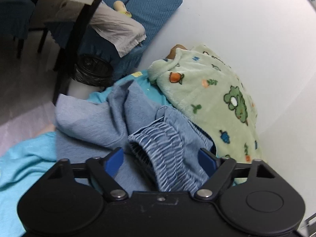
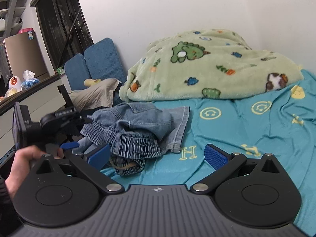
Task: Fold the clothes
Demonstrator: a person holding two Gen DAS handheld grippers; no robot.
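From the left wrist, the left gripper (image 1: 161, 159) has its blue fingers (image 1: 113, 161) apart around the gathered elastic waistband (image 1: 167, 146) of the denim trousers (image 1: 110, 118); the pads do not visibly press it. The trousers lie crumpled on the teal sheet (image 1: 23, 167), with the green fleece blanket (image 1: 213, 98) just beyond to the right.

From the right wrist, the right gripper (image 2: 158, 158) is spread wide over the sheet, holding nothing. The trousers sit left of centre, and a hand (image 2: 23, 164) holds the left gripper at their near-left edge.
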